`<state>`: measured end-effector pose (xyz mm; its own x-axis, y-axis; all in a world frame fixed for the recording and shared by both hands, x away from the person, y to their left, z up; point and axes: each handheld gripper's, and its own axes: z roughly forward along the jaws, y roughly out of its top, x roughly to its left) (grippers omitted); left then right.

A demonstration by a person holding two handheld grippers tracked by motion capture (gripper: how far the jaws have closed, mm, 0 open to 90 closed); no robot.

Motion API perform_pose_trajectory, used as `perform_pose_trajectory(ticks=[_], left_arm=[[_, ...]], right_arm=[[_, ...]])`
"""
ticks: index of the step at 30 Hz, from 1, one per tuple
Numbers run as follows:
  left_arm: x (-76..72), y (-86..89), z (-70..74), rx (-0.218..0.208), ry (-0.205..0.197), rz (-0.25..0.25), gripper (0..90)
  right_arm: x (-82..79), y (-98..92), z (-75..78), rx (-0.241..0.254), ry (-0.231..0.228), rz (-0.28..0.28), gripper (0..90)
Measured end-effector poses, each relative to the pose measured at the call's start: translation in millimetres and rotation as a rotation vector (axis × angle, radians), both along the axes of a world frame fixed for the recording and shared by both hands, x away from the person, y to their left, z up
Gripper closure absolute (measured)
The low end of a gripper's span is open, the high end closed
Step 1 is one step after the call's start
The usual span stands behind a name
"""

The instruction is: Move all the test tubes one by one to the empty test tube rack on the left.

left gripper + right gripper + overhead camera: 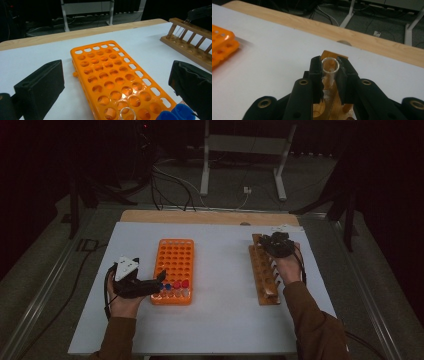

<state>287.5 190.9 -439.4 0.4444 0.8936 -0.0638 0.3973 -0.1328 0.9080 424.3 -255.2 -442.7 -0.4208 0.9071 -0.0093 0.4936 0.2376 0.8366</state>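
An orange tube rack [174, 269] lies on the white table left of centre, with red and blue capped tubes [176, 285] in its near row. My left gripper [159, 284] stands open at the rack's near left corner; in the left gripper view its black jaws flank the rack [112, 80], and blue caps [178, 112] and an uncapped tube rim [127, 113] show at the bottom. My right gripper [274, 245] is over the far end of a wooden tube rack [263, 276]. In the right gripper view it is shut on a clear glass tube [330, 68] standing above the wooden rack [329, 106].
The white table top [220, 320] has a wooden strip [200, 216] along its far edge. Beyond it are a metal stand's legs [240, 165] and cables on the floor. The wooden rack [190, 42] appears at the right of the left gripper view.
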Motion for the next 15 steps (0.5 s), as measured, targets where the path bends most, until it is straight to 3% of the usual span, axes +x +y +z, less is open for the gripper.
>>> perform_pose_trajectory(ticks=[15], left_arm=[[-0.8, -4.0, 4.4, 0.011, -0.011, -0.016, 0.9]], right_arm=[[-16.7, -6.9, 30.3, 0.030, -0.091, 0.012, 76.6]])
